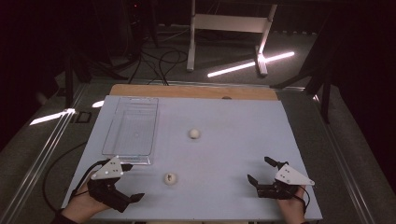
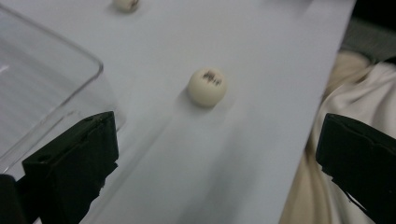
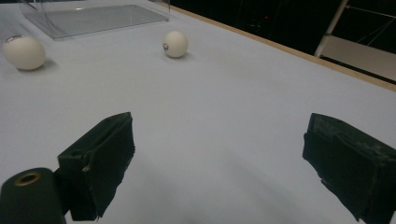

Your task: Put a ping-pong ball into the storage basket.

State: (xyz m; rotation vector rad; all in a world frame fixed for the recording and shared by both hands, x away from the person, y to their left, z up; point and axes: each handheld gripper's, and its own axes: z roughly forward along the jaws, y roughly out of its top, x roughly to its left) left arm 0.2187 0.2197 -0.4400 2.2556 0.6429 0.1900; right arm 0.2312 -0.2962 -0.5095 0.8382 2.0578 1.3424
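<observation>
Two white balls lie on the pale table (image 1: 233,140). In the high view the near ball (image 1: 170,178) has a dark mark, and the far ball (image 1: 194,134) sits mid-table. My left gripper (image 1: 133,182) is open at the front left, beside the near ball. Its own view puts that ball (image 2: 207,87) ahead of the open left gripper (image 2: 219,140), untouched, with the other ball (image 2: 126,4) farther off. My right gripper (image 1: 258,169) stands open at the front right. Nothing lies in the right gripper (image 3: 224,149); both balls (image 3: 24,52) (image 3: 175,44) lie well beyond it.
A clear plastic tray (image 1: 108,140) stands on the left of the table, its corner (image 2: 88,70) close by my left jaw. A wooden strip (image 1: 187,91) runs along the far edge. Light cloth (image 2: 355,88) hangs past the near table edge. Cables and a white frame (image 1: 229,23) are on the floor behind.
</observation>
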